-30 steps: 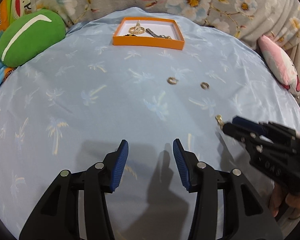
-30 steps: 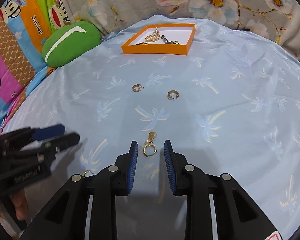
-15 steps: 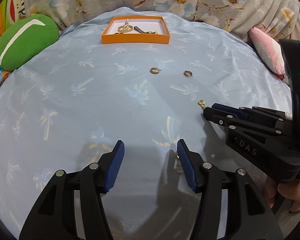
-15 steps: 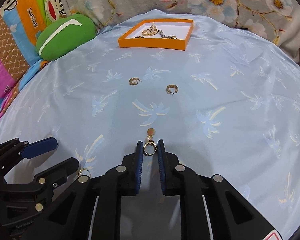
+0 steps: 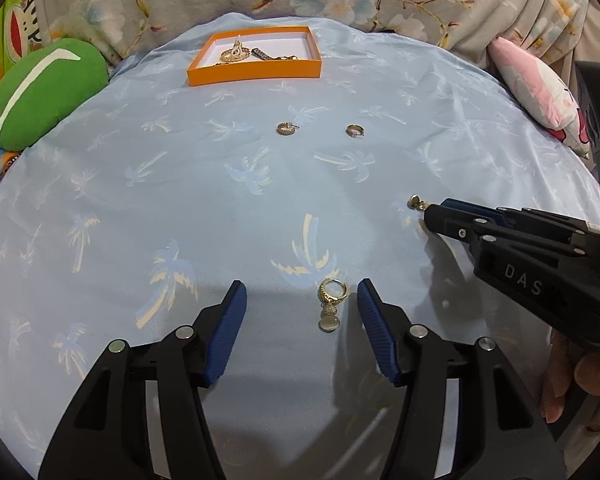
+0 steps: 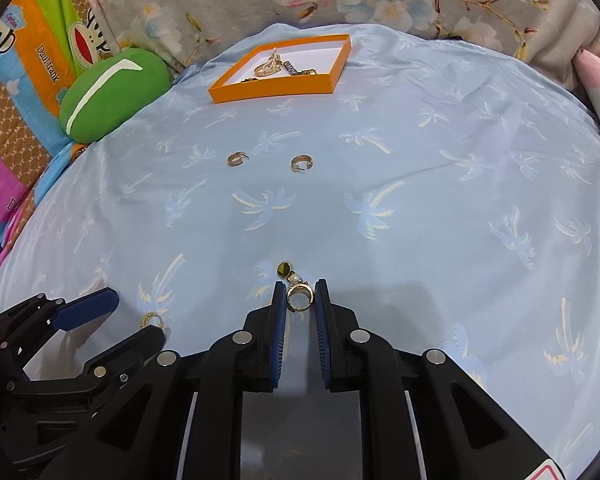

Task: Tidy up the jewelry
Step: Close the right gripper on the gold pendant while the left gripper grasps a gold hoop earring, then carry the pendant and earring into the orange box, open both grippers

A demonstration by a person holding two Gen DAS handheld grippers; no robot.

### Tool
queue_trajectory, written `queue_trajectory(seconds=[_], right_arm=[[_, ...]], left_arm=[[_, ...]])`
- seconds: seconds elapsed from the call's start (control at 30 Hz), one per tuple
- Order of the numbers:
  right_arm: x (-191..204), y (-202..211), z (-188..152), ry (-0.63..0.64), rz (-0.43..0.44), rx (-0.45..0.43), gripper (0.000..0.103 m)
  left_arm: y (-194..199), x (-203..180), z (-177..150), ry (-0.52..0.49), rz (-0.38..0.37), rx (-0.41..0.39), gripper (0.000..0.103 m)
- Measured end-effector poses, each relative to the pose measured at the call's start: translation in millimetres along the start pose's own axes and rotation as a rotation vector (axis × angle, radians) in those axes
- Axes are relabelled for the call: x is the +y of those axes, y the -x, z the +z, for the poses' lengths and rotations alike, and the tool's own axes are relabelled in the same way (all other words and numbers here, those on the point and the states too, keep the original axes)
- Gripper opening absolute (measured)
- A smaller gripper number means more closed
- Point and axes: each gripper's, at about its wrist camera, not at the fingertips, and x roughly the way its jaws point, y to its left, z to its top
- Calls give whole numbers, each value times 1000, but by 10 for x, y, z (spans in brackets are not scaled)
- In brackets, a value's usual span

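— Right tongs (image 6: 299,300)?
— Nearly closed, pads touching or almost touching either side of a gold drop earring (image 6: 298,294); hoop between the tips, bead and dark disc poking out beyond them. Cannot tell whether squeezed tight or lifted off the cloth (image 6: 440,200).

— Left tongs (image 5: 300,316)?
— Wide open, gripping nothing. A second drop earring (image 5: 331,300) flat on the cloth between the pads, closer to the right pad, touching neither; hoop pointing away, round disc toward the camera.

— Other pieces?
— Two small hoop earrings, left one (image 5: 287,128) and right one (image 5: 355,131), side by side near the middle of the bed, well apart from both tongs. An orange box (image 5: 256,72) at the far edge, holding a gold piece (image 5: 236,53) and a dark chain (image 5: 268,56).

— Around the bed?
— Green cushion (image 5: 40,92) by the far left edge, pink pillow (image 5: 536,92) by the far right edge.
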Motion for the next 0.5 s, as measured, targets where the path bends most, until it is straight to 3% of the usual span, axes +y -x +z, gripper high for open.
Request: queue_trajectory(seconds=[0.3,0.5], right_arm=[[5,1,0,1,-2,0,13],[-11,12,3,-14,5,-4,13]], left_arm=[[2,1,0,6,20,-15,14],[7,28,7,29,3,-12,14]])
